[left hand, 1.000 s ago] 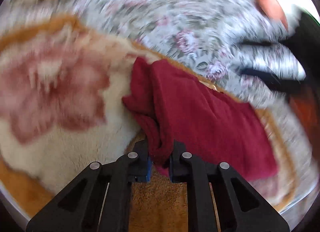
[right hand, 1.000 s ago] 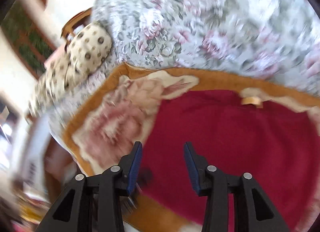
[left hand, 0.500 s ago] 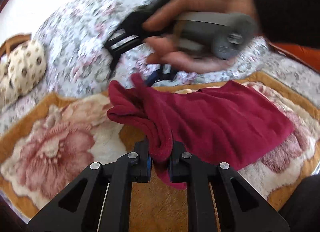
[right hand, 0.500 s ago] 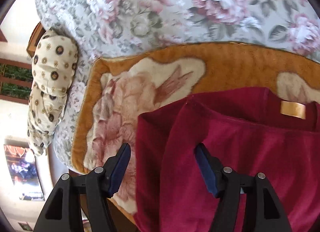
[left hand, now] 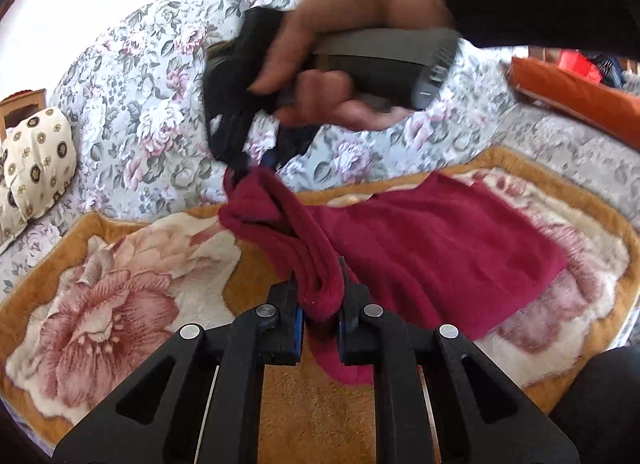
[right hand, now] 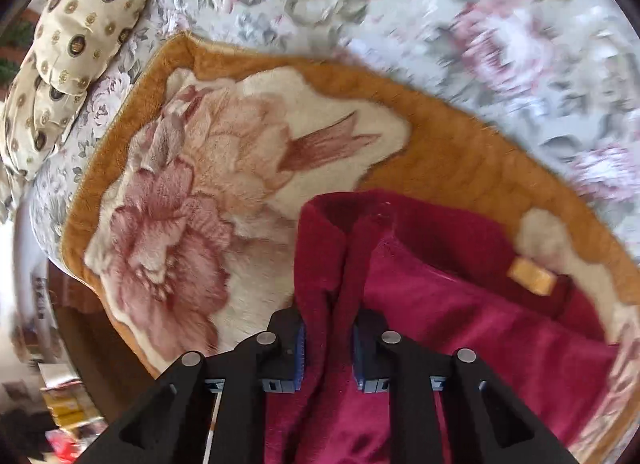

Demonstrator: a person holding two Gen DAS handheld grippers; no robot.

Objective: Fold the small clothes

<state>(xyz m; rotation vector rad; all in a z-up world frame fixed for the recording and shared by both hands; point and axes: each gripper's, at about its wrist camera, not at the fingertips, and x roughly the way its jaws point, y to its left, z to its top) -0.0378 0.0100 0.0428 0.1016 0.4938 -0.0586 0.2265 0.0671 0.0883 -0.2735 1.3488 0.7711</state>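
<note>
Left wrist view: the left tool (left hand: pixel 320 296) is clamped on a bunched edge of the dark red fleece garment (left hand: pixel 440 248), while the right tool (left hand: pixel 256 162), held in the person's right hand (left hand: pixel 352 52), meets the raised far corner of the same edge; the right wrist view shows a doubled ridge of fleece (right hand: pixel 326 264) running between the right tool's (right hand: pixel 328 338) blue pads, which stand close on it but whether they pinch firmly cannot be told. The garment lies on the orange flower-patterned blanket (left hand: pixel 120 284) spread over the floral bedspread (left hand: pixel 152 104), nearer the blanket's right end, its tan neck label (right hand: pixel 532 276) toward the far border. To fold well, both tools should probably keep the held edge taut and level, carry it across together, and lay it edge to edge before releasing. A cream dotted pillow (left hand: pixel 36 160) rests at the bed's far left.
</note>
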